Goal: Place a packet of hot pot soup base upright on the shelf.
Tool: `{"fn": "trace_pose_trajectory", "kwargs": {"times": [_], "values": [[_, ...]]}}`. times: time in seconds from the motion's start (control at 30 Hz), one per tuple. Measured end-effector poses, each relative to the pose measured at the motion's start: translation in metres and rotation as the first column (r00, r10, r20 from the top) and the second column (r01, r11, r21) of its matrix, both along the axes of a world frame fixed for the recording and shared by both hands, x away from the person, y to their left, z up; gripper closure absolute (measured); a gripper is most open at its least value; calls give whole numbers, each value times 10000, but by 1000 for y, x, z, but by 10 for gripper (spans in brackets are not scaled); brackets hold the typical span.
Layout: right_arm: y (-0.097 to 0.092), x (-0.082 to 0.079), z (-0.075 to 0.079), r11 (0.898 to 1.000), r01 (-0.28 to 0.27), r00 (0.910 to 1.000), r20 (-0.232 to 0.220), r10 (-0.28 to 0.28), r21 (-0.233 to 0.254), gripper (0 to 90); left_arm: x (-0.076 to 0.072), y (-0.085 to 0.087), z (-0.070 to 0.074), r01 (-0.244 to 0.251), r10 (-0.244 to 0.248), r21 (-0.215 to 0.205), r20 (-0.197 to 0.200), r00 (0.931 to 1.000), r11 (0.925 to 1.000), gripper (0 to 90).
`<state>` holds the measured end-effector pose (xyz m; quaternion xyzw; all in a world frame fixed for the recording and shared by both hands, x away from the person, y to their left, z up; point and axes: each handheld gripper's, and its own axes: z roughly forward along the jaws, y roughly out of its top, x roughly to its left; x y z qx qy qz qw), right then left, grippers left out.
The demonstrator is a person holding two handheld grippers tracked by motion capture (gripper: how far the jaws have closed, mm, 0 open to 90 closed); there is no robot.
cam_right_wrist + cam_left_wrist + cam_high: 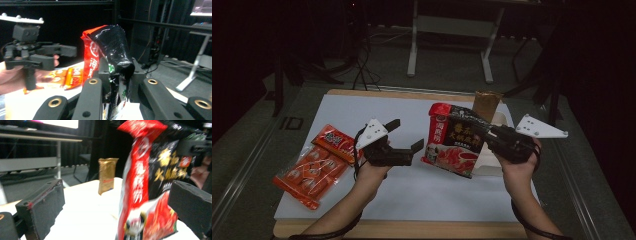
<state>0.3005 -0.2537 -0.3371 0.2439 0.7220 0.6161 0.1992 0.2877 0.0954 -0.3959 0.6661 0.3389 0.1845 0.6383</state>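
Your right gripper (486, 131) pinches one soup-base pouch (454, 141), held upright above the mat's (412, 192) right half. Your left gripper (406, 135) gapes wide, holding nothing, just beside the pouch. Two orange packs (317, 162), it seems, hug the left edge; one gold bag (486, 104) stands behind. The front is bare.

Glossy plastic film on the red-and-black pouch (455, 141), creased and catching light at its top edge. Shiny clear plastic wrap over the orange snack pack (307, 172); glossy orange film on the sachet (333, 141) beside it. Crinkled gold foil on the standing packet (107, 175). Matt black, rough-edged foam-like pads (42, 207) on the left gripper (404, 136). Smooth matt white board (412, 192) edged in bare wood. Brass-coloured metal rivets on matt black plastic links of the right gripper (117, 75).
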Motion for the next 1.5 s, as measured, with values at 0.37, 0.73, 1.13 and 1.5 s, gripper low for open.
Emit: {"fn": "trace_pose_trajectory", "kwargs": {"times": [0.37, 0.73, 1.13, 1.5], "values": [[-31, 21, 11, 9952, 971, 9942, 465, -966, -89, 779, -22, 21, -32, -147, 20, 1483, 854, 9963, 9888, 40], [-62, 47, 9, 9859, 1619, 9861, 458, -1600, -426, 778, -37, 45, -54, -428, 393, 1168, 321, 9987, 9922, 37], [-89, 70, 5, 9741, 2226, 9740, 533, -2204, -403, 777, -53, 43, -87, 21, -55, 1817, 182, 9998, 9834, 37], [-112, 96, -3, 9731, 2259, 9741, 19, -2260, -457, 776, -64, 48, -99, -114, 62, 2083, 257, 9997, 9780, 37]]}}
